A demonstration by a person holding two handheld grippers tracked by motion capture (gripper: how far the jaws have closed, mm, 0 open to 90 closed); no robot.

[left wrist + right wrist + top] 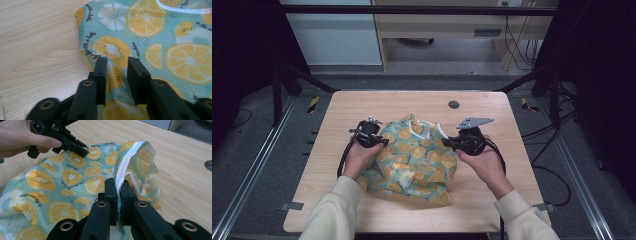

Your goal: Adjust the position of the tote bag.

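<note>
A: Fruit-print cloth, teal with orange and kiwi slices and white trim, lies crumpled in the middle of the wooden table, between both hands.

B: How will it handle?

A: I'd judge it light, thin and limp, maybe a bit slick; it'll sag and fold wherever it isn't held. Nothing fragile.

B: Where to grip?

A: At the hems. The right gripper is already clenched on the white-edged rim, which stands up out of its jaws. The left gripper sits at the cloth's left edge, its jaws drawn in around a raised pleat; I can't tell whether the pads press it yet.

B: Risk?

A: A thin fold could slip out, so a thicker seam is probably safer.
</note>
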